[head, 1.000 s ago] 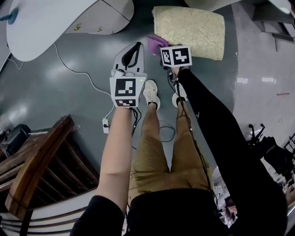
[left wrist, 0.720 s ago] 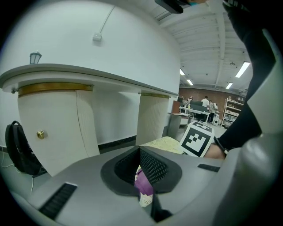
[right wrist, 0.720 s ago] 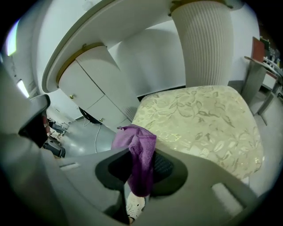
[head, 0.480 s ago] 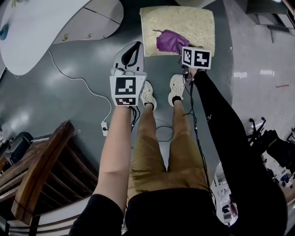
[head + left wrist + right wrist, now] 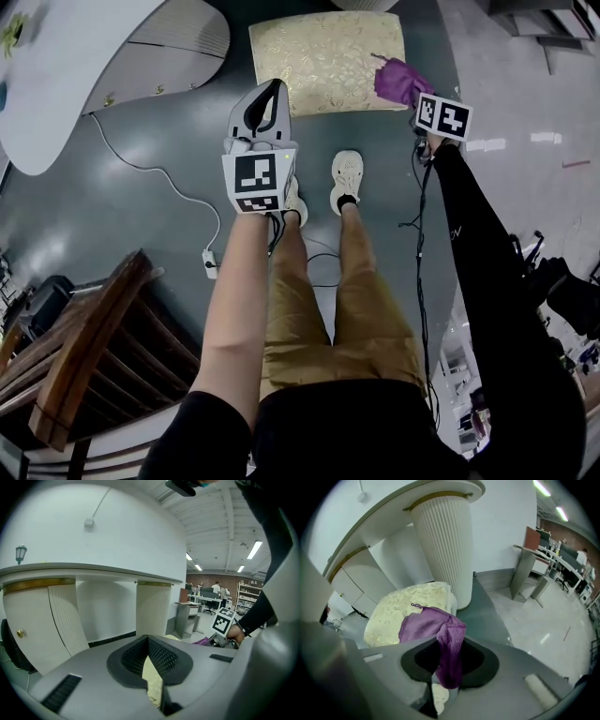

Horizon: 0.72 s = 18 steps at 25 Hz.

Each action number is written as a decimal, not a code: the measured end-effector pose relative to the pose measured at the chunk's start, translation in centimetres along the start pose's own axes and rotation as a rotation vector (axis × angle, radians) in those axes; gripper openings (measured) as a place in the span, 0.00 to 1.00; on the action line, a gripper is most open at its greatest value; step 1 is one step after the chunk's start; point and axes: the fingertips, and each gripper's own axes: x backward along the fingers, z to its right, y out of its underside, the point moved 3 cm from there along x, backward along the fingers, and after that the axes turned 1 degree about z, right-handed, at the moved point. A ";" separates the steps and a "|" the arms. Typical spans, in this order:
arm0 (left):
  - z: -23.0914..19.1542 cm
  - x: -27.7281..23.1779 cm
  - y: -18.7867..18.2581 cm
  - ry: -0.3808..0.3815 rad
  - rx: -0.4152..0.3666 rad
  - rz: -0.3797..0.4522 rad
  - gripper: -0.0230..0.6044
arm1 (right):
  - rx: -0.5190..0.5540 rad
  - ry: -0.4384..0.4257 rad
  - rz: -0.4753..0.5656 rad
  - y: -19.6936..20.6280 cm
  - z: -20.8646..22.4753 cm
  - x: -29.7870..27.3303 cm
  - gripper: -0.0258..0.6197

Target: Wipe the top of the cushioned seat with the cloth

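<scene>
The cushioned seat (image 5: 328,61) is a pale gold patterned pad on the grey floor, ahead of the person's feet. A purple cloth (image 5: 401,80) rests on its right edge, pinched in my right gripper (image 5: 414,94), which is shut on it. In the right gripper view the cloth (image 5: 429,623) bunches out of the gripper (image 5: 449,641) over the seat (image 5: 393,611). My left gripper (image 5: 272,89) hovers shut and empty near the seat's front left corner. In the left gripper view a strip of the seat (image 5: 152,679) shows behind the gripper (image 5: 148,639).
A white curved counter with cabinet doors (image 5: 112,56) stands to the left, with a fluted white pillar (image 5: 450,545) just behind the seat. A white cable and power strip (image 5: 211,262) lie on the floor. A dark wooden chair (image 5: 84,347) sits at lower left.
My right gripper has dragged the purple cloth across the seat top from its left edge to its right edge. The left gripper has stayed where it was.
</scene>
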 end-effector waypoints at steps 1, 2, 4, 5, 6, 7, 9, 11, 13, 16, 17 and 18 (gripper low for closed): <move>0.3 -0.1 -0.1 -0.013 0.001 0.005 0.05 | 0.022 0.025 -0.004 0.0 1.2 0.2 0.16; 0.6 -0.2 -0.2 -0.020 0.000 0.006 0.05 | 0.043 0.048 -0.008 0.0 2.4 0.4 0.16; 1.1 -0.2 -0.3 -0.028 -0.003 0.003 0.05 | 0.057 0.091 -0.014 0.1 4.3 1.0 0.16; 1.3 -0.2 -0.4 -0.031 -0.004 0.002 0.05 | 0.050 0.108 -0.013 0.2 5.1 1.3 0.16; 1.5 -0.1 -0.5 -0.036 -0.006 0.001 0.05 | 0.041 0.121 -0.011 0.2 5.8 1.5 0.16; 1.7 -0.1 -0.6 -0.039 -0.008 0.002 0.05 | 0.035 0.126 -0.007 0.3 6.3 1.8 0.16; 2.1 0.0 -0.7 -0.040 -0.013 0.005 0.05 | 0.038 0.118 0.004 0.3 6.6 2.1 0.16; 2.2 0.1 -0.7 -0.036 -0.012 0.008 0.05 | 0.046 0.108 0.013 0.5 6.4 2.4 0.16; 2.1 0.6 -0.5 -0.029 0.000 0.009 0.05 | 0.039 0.101 0.030 0.7 6.0 3.0 0.16; 1.9 1.3 -0.4 -0.022 0.004 0.018 0.05 | 0.030 0.075 0.074 0.8 4.9 4.4 0.16; 1.8 1.6 -0.5 -0.019 0.000 0.023 0.05 | 0.032 0.059 0.092 0.8 4.2 4.9 0.16; 1.7 1.9 -0.6 -0.015 -0.006 0.026 0.05 | 0.036 0.037 0.112 0.8 3.4 5.4 0.16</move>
